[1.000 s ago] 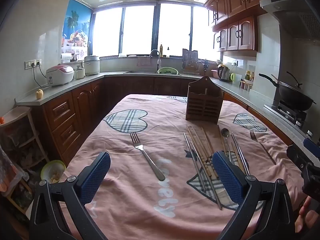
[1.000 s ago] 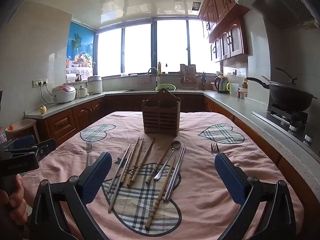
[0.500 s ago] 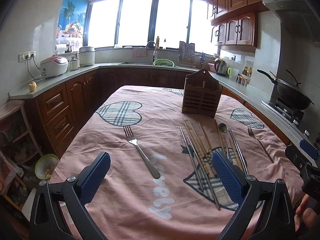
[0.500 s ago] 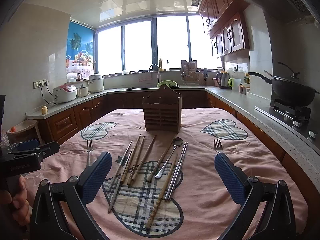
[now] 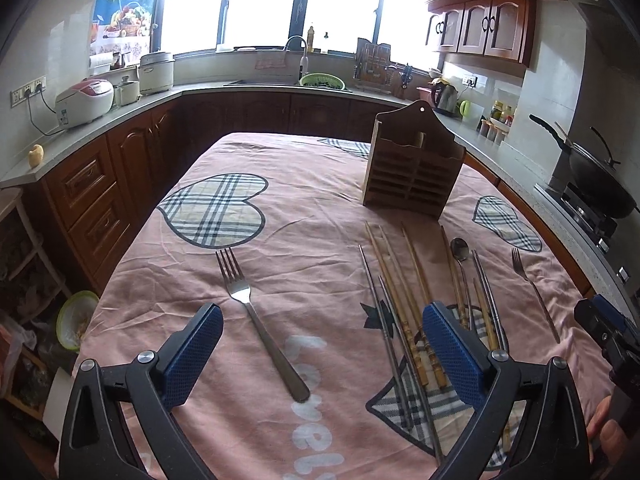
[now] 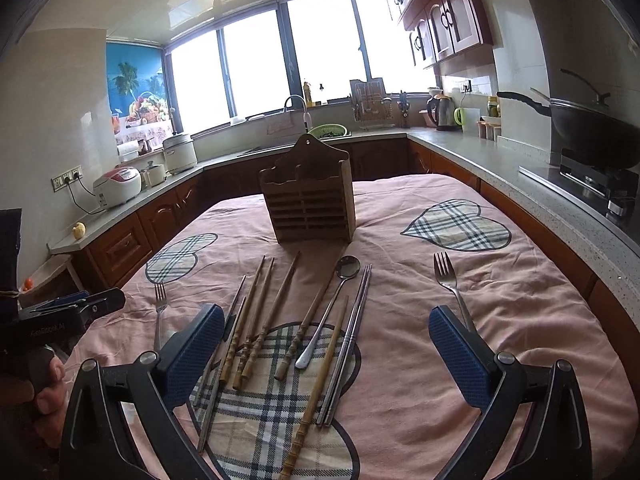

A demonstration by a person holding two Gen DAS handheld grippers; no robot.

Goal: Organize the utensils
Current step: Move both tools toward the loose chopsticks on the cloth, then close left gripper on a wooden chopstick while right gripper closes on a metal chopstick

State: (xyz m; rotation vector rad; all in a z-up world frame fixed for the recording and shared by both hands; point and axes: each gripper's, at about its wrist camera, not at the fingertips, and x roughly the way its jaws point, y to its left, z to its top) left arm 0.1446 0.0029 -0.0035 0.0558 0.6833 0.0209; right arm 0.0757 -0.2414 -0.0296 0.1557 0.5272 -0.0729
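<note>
My left claw (image 5: 322, 354) hides the lower ends of several wooden chopsticks (image 5: 400, 292); my right claw (image 6: 326, 356) covers part of a fork's handle (image 6: 464, 308); the utensil holder (image 6: 310, 204) compartments' insides stay unseen; my hand (image 6: 44, 396) is cut off at the frame edge.

tablecloth (image 6: 400, 360): pink, plaid hearts | holder (image 6: 308, 204): brown | pads (image 5: 452, 352): blue

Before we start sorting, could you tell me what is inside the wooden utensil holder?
Nothing sticks out above the wooden utensil holder; its compartments look unfilled from the top. The slatted front hides their depths. All utensils, including the spoon, lie on the tablecloth.
</note>
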